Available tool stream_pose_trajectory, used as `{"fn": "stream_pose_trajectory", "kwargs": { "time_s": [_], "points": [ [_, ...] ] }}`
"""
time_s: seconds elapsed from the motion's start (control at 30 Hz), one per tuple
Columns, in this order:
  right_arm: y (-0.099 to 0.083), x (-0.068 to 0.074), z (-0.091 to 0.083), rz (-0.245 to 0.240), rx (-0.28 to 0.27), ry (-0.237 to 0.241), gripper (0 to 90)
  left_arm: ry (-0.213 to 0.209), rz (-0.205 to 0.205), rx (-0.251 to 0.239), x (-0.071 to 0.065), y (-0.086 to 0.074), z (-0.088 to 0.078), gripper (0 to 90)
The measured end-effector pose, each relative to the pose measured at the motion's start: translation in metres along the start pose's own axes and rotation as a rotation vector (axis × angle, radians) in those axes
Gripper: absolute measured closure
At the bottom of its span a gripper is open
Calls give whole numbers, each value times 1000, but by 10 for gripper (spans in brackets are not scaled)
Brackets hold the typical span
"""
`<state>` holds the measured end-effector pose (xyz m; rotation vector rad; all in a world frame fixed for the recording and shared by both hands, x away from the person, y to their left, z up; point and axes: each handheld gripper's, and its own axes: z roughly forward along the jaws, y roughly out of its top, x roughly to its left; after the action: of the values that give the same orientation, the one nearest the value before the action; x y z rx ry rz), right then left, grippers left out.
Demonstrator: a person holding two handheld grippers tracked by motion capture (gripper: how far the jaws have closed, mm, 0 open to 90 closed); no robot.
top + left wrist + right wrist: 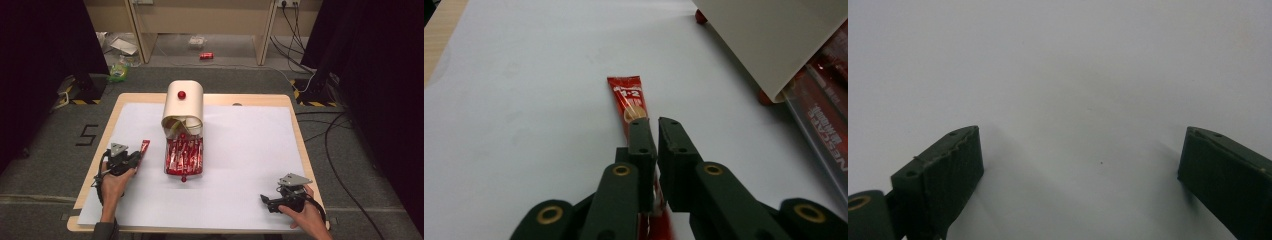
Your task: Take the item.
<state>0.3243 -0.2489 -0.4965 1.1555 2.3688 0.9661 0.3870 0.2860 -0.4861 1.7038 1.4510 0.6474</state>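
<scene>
**Left gripper over a red sachet beside the dispenser box**

The left gripper, held in the person's left hand near the left edge of the white sheet, lies low over 1 red sachet. In the left gripper view its 2 black jaws stand nearly closed, with a narrow slit between the tips; the sachet lies flat on the sheet, runs under the left jaw and shows red again low in the gap. Whether the pads press on it cannot be told. The sachet points away from the hand, just left of the cream dispenser box with its red knob. A clear tray of red sachets projects from the box front. The right gripper rests near the sheet's lower right corner, well apart from the box; its jaws stand wide apart with bare sheet between them.
</scene>
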Motion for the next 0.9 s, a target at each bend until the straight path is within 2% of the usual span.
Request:
{"fn": "stream_pose_trajectory", "kwargs": {
  "time_s": [0.37,0.47,0.6,0.9],
  "points": [
    [0,0,0,0,0,0,48,-12,-8,-36,-2,3,-7,705],
    [0,0,0,0,0,0,48,-21,-11,-41,-2,3,-8,644],
    [0,0,0,-1,0,0,48,-40,-21,-56,-3,3,-10,606],
    [0,0,0,-1,-1,0,48,-41,-33,-72,-6,5,-13,466]
  ]
}}
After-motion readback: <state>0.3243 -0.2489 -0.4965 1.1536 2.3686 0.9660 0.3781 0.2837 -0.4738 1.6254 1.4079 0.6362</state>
